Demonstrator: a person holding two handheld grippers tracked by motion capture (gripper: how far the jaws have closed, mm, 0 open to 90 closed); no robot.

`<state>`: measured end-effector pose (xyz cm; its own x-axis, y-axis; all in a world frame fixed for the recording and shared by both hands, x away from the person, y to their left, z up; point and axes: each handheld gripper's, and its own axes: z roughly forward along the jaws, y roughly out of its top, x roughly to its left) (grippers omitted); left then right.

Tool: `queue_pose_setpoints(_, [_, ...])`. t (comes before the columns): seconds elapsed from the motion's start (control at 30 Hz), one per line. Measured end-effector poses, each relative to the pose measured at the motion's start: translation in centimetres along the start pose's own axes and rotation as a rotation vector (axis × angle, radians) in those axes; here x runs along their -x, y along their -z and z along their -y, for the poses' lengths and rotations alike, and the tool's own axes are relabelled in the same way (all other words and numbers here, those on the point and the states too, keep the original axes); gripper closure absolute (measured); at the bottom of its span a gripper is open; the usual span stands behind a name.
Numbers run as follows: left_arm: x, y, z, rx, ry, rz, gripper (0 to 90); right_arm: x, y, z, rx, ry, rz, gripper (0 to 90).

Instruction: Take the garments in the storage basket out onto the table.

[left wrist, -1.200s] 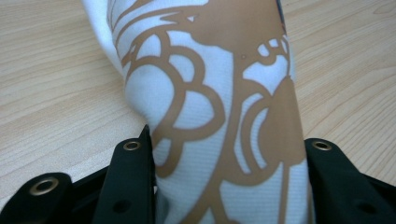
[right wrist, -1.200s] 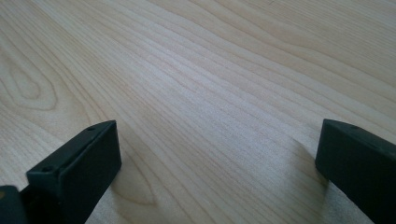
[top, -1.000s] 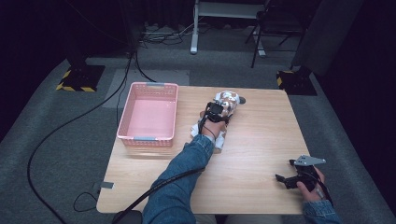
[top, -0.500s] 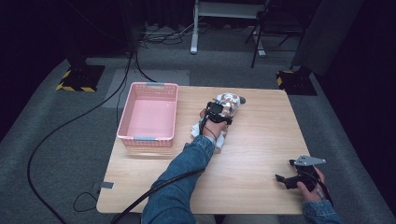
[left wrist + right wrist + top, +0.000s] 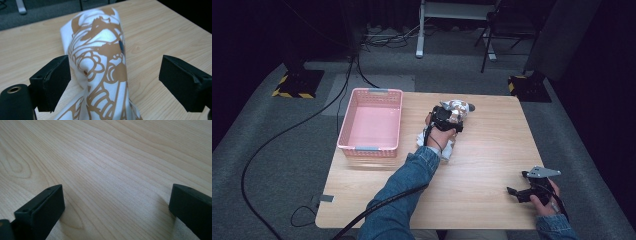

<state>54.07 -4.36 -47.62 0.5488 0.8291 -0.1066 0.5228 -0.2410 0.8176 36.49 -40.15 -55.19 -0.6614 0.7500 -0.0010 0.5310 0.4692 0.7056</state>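
Note:
A white cloth with a brown printed pattern (image 5: 102, 57) lies bunched on the wooden table (image 5: 492, 145), near its middle at the back (image 5: 458, 108). My left gripper (image 5: 447, 119) hovers right over it, open, with its two black jaws standing either side of the cloth's raised fold (image 5: 112, 82) and not pressing it. My right gripper (image 5: 518, 194) rests low at the table's front right corner, open, with bare wood between its jaws (image 5: 115, 202).
A pink plastic basket (image 5: 373, 146) stands on the table's left part with nothing in it. Black cables (image 5: 277, 145) trail over the grey floor to the left. Stand bases (image 5: 294, 82) and chair legs (image 5: 487, 45) are behind the table.

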Motion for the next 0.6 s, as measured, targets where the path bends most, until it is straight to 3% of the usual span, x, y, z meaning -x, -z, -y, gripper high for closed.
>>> queue_pose_setpoints(0.3, [0.9, 2.7, -0.8, 0.045, -0.047, 0.023, 10.0, 0.0, 0.0, 0.0, 0.0, 0.0, 0.0, 0.1])
queue_pose_setpoints(0.6, [1.3, 4.5, -0.8, 0.071, -0.064, 0.041, 10.0, 0.0, 0.0, 0.0, 0.0, 0.001, 0.0, 0.1])
